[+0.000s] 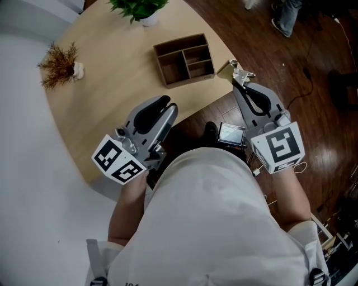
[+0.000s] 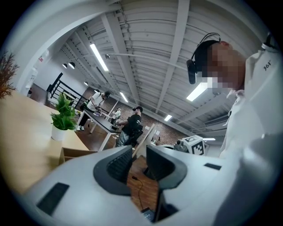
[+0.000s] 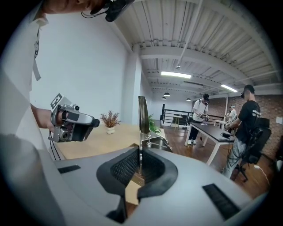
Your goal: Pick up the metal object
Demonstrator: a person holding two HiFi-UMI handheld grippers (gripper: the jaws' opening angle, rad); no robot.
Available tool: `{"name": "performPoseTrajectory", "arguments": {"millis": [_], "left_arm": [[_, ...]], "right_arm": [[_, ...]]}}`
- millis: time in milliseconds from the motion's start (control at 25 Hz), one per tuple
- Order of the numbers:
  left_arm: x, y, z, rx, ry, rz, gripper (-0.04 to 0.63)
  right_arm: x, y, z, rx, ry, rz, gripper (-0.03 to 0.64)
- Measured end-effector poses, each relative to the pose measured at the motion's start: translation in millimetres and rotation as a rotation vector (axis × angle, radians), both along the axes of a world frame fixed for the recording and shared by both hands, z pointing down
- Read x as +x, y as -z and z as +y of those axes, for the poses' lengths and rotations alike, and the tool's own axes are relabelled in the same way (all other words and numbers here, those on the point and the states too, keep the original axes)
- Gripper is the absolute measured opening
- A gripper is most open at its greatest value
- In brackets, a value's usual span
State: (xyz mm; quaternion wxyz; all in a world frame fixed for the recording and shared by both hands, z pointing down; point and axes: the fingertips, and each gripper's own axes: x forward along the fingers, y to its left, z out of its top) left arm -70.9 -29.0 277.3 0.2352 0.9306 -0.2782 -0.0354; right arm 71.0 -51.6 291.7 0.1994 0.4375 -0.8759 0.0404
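My right gripper (image 1: 241, 84) is shut on the metal object (image 1: 242, 73), just off the table's right edge near the wooden organizer (image 1: 184, 59). In the right gripper view the thin shiny metal object (image 3: 143, 115) stands upright, and my right gripper (image 3: 139, 162) pinches its lower stem. My left gripper (image 1: 166, 104) hovers over the table's near edge. Its jaws stand apart in the left gripper view, and my left gripper (image 2: 139, 162) has nothing between them.
The curved wooden table (image 1: 106, 84) carries a green potted plant (image 1: 140, 10) at the back and a dried plant (image 1: 60, 66) at the left. A small screen device (image 1: 231, 134) lies on the dark wood floor below. People stand at far tables (image 3: 208, 128).
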Motion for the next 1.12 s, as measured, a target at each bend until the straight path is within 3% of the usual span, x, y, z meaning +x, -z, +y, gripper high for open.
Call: {"name": "performPoseTrajectory", "arguments": {"millis": [280, 560, 1120], "left_arm": [[-4, 2, 9, -0.006, 0.013, -0.006, 0.08], [-5, 1, 10, -0.009, 0.02, -0.011, 0.08], [-7, 2, 10, -0.016, 0.027, -0.004, 0.08]], "right_arm": [[5, 4, 9, -0.023, -0.015, -0.041, 0.005], [9, 8, 12, -0.082, -0.053, -0.166, 0.005], [18, 10, 15, -0.151, -0.106, -0.3, 0.005]]}}
